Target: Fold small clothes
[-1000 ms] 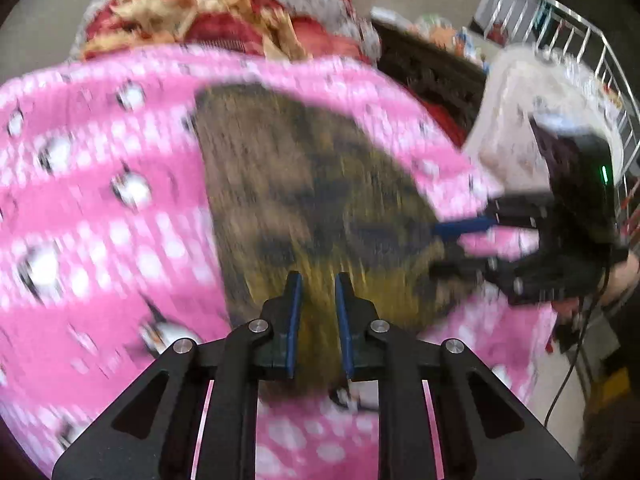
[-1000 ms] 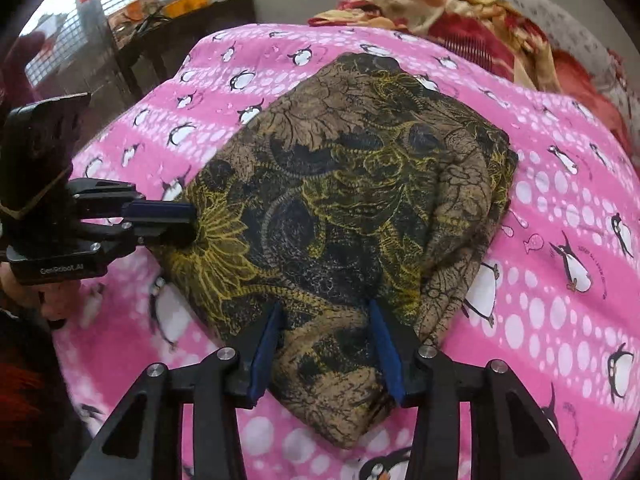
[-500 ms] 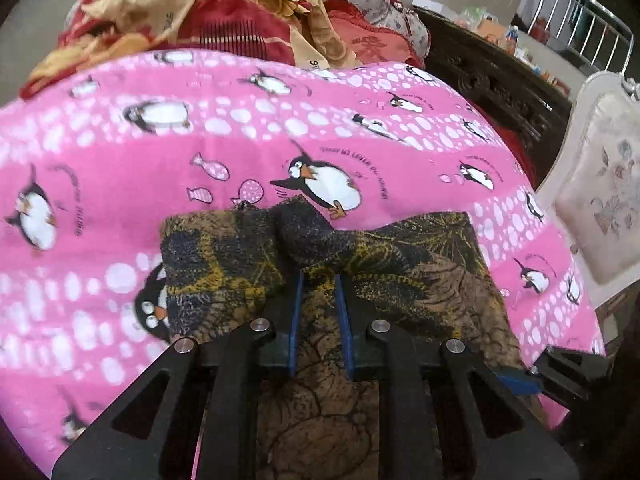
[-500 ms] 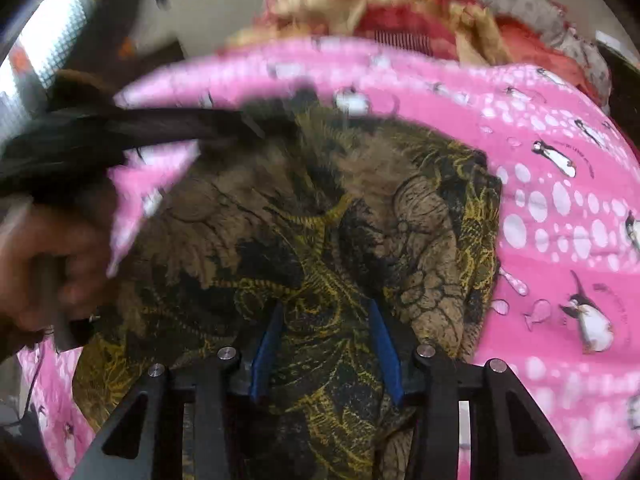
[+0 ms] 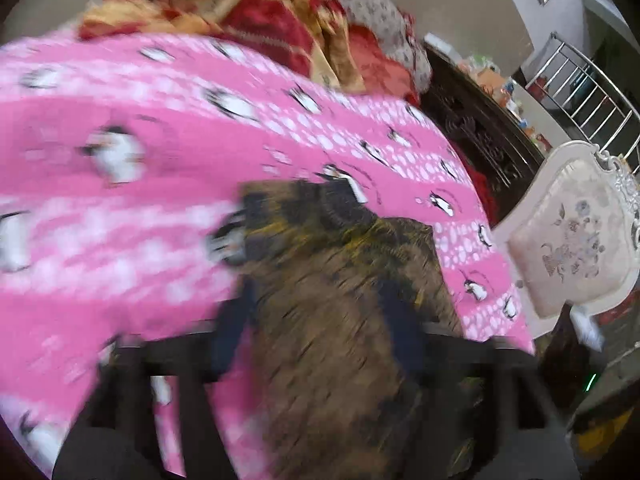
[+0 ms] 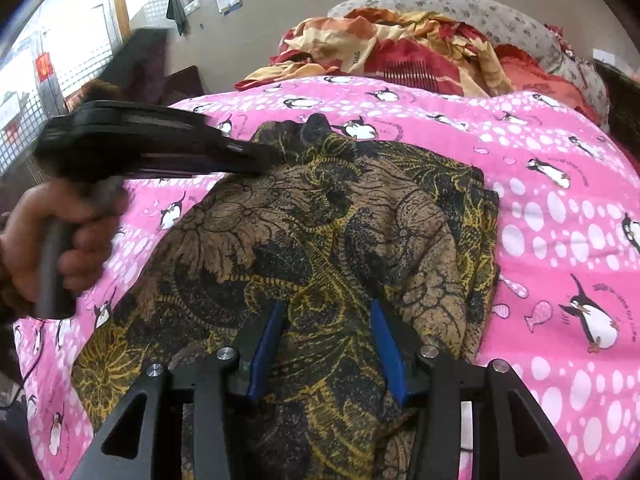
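- A brown and yellow patterned garment (image 6: pixel 328 240) is seen lying on a pink penguin-print blanket (image 6: pixel 560 200), already doubled over on itself; the folded stack is wrinkled, not flat.
- Left gripper (image 5: pixel 320 312): jaws are opening, fingers spread wide in a heavily blurred left wrist view. Cloth is seen under and between them, but no pinch on it can be made out; it is judged released.
- In the right wrist view the left gripper is held by a hand (image 6: pixel 60 248) and its tip sits at the garment's far-left corner, touching or just above the cloth; which one cannot be told through the blur.
- Right gripper (image 6: pixel 324 332): blue pads are set partly apart with a ridge of the garment bunched between them at the near edge. Both pads are seen against the cloth, so it is read as a grip on the garment.
- Key relation: the garment extends away from the right gripper, its long axis running from near-left to far-right in that view. The near edge is owned by the right gripper; the far-left corner is nearer the left one.
- Judgement: the fold looks just laid. The next move is likely smoothing or a second fold across the long axis, best started from the near edge.
- Risk: layers could be dragged askew if the bunched ridge is pulled.
- A red and gold crumpled cloth (image 6: pixel 400 48) is piled at the far end, well apart.
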The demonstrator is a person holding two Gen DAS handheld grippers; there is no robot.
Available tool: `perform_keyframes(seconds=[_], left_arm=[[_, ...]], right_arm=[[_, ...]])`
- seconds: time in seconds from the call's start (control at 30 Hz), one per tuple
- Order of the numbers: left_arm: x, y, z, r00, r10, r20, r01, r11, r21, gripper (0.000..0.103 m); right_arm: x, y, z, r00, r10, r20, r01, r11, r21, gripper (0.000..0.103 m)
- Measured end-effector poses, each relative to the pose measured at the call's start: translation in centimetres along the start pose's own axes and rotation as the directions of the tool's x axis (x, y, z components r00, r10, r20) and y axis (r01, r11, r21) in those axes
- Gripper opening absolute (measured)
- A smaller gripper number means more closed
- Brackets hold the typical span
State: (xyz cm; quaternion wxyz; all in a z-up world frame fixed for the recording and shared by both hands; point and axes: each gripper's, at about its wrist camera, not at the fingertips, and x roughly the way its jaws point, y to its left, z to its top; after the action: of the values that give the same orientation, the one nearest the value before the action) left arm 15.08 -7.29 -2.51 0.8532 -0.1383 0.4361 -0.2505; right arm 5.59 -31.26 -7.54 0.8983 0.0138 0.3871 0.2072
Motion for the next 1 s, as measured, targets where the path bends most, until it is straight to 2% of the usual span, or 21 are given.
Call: perform_keyframes(seconds=[0.07,0.13,0.2,0.23,0.27,0.3,0.37,0.43,0.5,0.6,0.7,0.87,0.93,1.0], left_arm=[[-1.8,0.9,-1.9,0.999,0.033,0.039,-0.034,0.999,0.03,0.086],[-1.4,2.0,-3.6,1.0,-0.011,-0.007,0.011,1.0,0.001,0.086],[0.2,2.9,-5.3,0.992,-0.086,-0.09,0.08,0.994,-0.074,0.086],[0.5,2.8,-6.0,0.99,-0.108,-0.089,0.102,0.992,-0.074,0.086],[0.4,2.1,-6.4,0.991,-0.124,-0.052,0.122,0.992,-0.037,0.086],[0.6,1.8,-6.6,0.986,-0.159,-0.059,0.157,0.987,-0.027,0.086],[1.1,1.4,-6.6,0.976,-0.201,-0.079,0.199,0.979,-0.032,0.086],[1.5,1.2,-6.3,0.968,-0.232,-0.098,0.23,0.973,-0.035,0.086],[1.8,1.4,-5.8,0.961,-0.257,-0.099,0.253,0.966,-0.051,0.086],[1.8,1.7,-5.8,0.96,-0.271,-0.073,0.268,0.962,-0.048,0.086],[2.0,1.2,-6.2,0.967,-0.252,-0.046,0.253,0.968,0.01,0.086],[2.2,0.5,-6.9,0.975,-0.221,-0.024,0.222,0.974,0.044,0.087],[2.2,0.5,-6.9,0.974,-0.227,-0.023,0.228,0.973,0.04,0.087],[2.3,0.6,-6.8,0.972,-0.233,-0.023,0.234,0.972,0.034,0.087]], right_arm=[[-2.6,-1.2,-0.4,0.997,0.056,0.055,-0.061,0.995,0.084,0.05],[-5.0,-2.9,-1.1,0.992,0.046,0.122,-0.065,0.985,0.159,0.072],[-6.4,-4.7,-2.2,0.987,0.051,0.15,-0.087,0.967,0.241,0.079],[-6.4,-5.6,-2.7,0.987,0.086,0.138,-0.122,0.951,0.282,0.079],[-5.9,-6.5,-3.1,0.984,0.135,0.12,-0.168,0.93,0.327,0.079],[-5.3,-7.0,-3.5,0.977,0.186,0.108,-0.212,0.907,0.363,0.079],[-3.4,-7.8,-4.5,0.952,0.298,0.067,-0.298,0.857,0.421,0.079],[-2.6,-7.7,-4.5,0.949,0.308,0.074,-0.311,0.862,0.399,0.079],[-1.7,-8.1,-4.0,0.937,0.34,0.081,-0.342,0.845,0.41,0.079],[0.4,-9.1,-2.4,0.923,0.37,0.102,-0.377,0.829,0.413,0.079],[2.0,-9.7,-0.8,0.92,0.376,0.108,-0.387,0.832,0.398,0.075],[2.8,-10.8,-0.3,0.925,0.359,0.126,-0.378,0.828,0.415,0.057],[2.5,-11.3,-0.7,0.929,0.343,0.137,-0.367,0.824,0.431,0.046],[2.4,-11.5,-0.9,0.933,0.336,0.132,-0.359,0.825,0.436,0.043]])
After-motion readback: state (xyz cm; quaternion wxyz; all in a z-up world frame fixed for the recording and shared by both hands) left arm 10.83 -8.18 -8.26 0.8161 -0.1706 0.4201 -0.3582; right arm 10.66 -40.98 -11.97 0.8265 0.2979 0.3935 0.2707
